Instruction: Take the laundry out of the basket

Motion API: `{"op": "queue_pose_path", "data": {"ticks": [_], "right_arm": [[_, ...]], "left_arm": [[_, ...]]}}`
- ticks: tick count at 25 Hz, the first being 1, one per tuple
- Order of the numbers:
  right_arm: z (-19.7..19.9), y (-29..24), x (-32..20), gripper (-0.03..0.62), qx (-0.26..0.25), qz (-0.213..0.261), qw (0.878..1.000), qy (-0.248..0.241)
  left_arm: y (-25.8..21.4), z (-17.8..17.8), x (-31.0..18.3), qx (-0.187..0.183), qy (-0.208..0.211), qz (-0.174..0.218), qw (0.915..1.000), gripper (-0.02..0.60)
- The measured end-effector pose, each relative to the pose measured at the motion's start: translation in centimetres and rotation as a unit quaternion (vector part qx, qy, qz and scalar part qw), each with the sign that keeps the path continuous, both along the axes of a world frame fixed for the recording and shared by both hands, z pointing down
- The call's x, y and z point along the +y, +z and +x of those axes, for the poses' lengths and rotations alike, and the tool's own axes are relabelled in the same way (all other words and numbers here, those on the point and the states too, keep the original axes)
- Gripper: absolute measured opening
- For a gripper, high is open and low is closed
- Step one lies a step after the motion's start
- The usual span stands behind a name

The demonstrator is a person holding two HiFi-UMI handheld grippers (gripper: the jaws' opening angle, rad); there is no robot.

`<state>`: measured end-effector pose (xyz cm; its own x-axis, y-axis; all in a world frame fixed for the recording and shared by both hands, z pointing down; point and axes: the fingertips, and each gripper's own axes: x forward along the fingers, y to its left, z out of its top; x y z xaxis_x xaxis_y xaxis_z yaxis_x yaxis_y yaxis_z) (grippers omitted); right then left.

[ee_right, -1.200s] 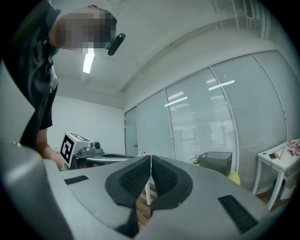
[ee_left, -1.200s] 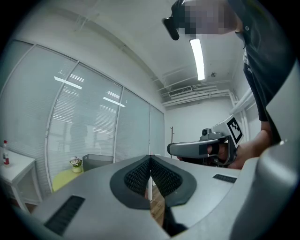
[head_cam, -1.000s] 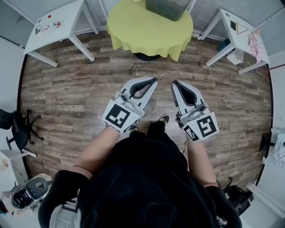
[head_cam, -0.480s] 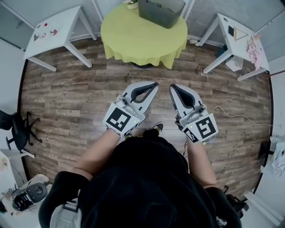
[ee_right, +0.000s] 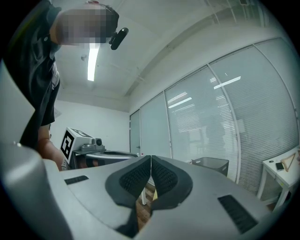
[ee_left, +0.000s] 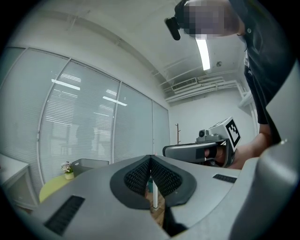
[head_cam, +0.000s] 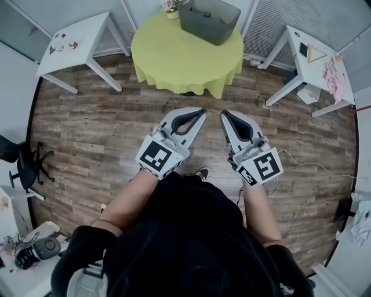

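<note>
So both claws were shut tight. The left claw (ee_left: pixel 151 157) had its two black ribbed pads pressed together at the tips with nothing between them. The right claw (ee_right: pixel 151 156) looked the same, pads meeting and empty. They were held side by side at about the same height, pointing level and a little toward each other, close but not touching. Each one had its marker cube (head_cam: pixel 156 155) sitting back by the wrist, and the person's bare forearms ran back from there to a dark top.

Below the claws was just wood plank floor (head_cam: pixel 87 127), with one shoe (head_cam: pixel 202 173) peeking out between the arms and a thin pale cable (head_cam: pixel 295 165) lying off to the right.

The basket (head_cam: pixel 208 20) was well ahead of both claws. It was a grey plastic one, standing upright near the far edge of a round table (head_cam: pixel 185 58) with a yellow-green cloth over it. I couldn't make out what was inside from any view. A small pot of flowers (head_cam: pixel 170 7) stood just beside it on the left.

Further out there was a white table (head_cam: pixel 75 37) on the left with a few small bits on it, and another white one (head_cam: pixel 316 55) on the right with papers. A black office chair (head_cam: pixel 23 165) was at the far left edge, and frosted glass walls with blinds ran behind everything.
</note>
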<state>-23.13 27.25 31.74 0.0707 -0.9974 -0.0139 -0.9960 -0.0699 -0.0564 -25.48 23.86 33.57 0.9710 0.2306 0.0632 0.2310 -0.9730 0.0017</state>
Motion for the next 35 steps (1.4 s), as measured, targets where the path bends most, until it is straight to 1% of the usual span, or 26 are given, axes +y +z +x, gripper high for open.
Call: {"op": "queue_pose_path", "data": {"ticks": [6,11,13,15,17,22,25,28,32,35], "right_arm": [[2.1,0.4,-0.1,0.023,0.0,-0.005,1.0,0.006],[3.7,1.0,-1.6,0.023,0.0,-0.008,1.0,0.008],[4.3,1.1,-2.6,0.023,0.001,-0.01,1.0,0.006],[5.0,1.2,-3.7,0.023,0.002,-0.013,1.0,0.004],[6.0,1.3,-4.8,0.023,0.003,-0.018,1.0,0.002],[9.0,1.4,-8.1,0.023,0.004,-0.024,1.0,0.002],[10.5,1.5,-10.3,0.023,0.003,-0.028,1.0,0.002],[12.1,1.6,-12.6,0.023,0.004,-0.034,0.999,0.002],[14.3,1.7,-15.1,0.023,0.006,-0.04,0.999,0.007],[15.5,2.0,-17.0,0.023,0.01,-0.046,0.999,0.012]], "left_arm": [[-0.3,1.7,-0.2,0.003,-0.011,0.007,0.9999,0.006],[0.0,2.8,-2.0,0.0,-0.014,0.019,0.9997,0.006],[0.5,3.5,-3.0,0.001,-0.017,0.014,0.9998,0.007],[0.7,4.6,-4.1,0.004,-0.018,0.008,0.9998,0.007],[1.0,5.8,-5.2,-0.002,-0.014,0.01,0.9998,0.006],[1.0,9.2,-8.0,0.01,-0.006,-0.003,0.9999,0.006],[1.3,11.0,-9.8,0.009,-0.001,0.0,1.0,0.006],[1.3,12.8,-12.0,0.014,0.0,-0.01,0.9999,0.006],[1.5,15.1,-14.7,0.003,0.011,0.008,0.9999,0.006],[1.7,16.5,-16.6,0.007,0.016,-0.002,0.9999,0.006]]}}
